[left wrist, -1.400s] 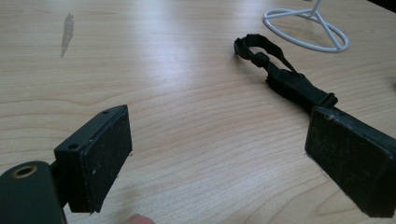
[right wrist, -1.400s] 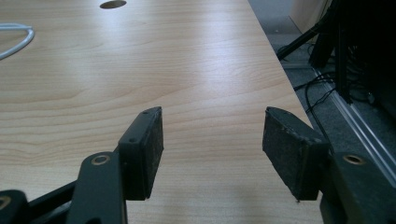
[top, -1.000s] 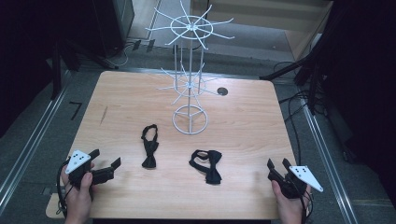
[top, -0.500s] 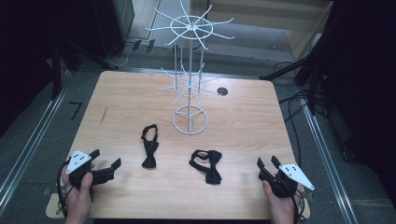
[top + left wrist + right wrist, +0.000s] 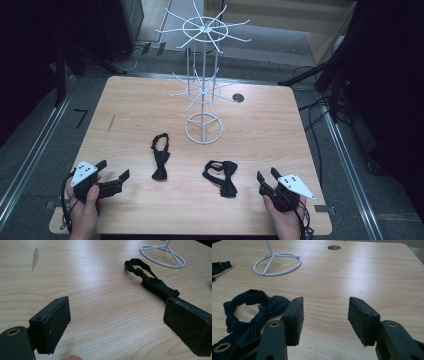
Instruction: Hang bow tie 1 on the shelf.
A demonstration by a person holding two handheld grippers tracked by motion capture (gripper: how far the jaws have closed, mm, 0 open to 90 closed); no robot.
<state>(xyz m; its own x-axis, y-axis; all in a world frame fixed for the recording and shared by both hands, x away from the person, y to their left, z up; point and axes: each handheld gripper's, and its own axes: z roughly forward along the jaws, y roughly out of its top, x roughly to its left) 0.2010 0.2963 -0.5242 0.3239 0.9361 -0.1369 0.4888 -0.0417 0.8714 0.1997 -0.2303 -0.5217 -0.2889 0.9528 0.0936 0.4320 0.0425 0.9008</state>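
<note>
desk: wire display stand at the back, two bow ties lying flat in front of it
step: looks like you're closing in on the navy bow tie; right gripper sits just beside it, not touching
next move: swing left so the tie ends up between the jaws
right jaws: have just been closing, half open, nothing between them
left gripper: spread wide, empty, black bow tie just ahead

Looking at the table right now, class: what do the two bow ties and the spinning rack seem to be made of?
Bow tie near the right gripper: dark navy woven fabric, matte, with soft folds. Bow tie on the left: black fabric with a webbing-like strap. Rack: thin wire, probably metal, with a smooth white coating and ring base. Table: light wood-grain surface, possibly laminate.
</note>
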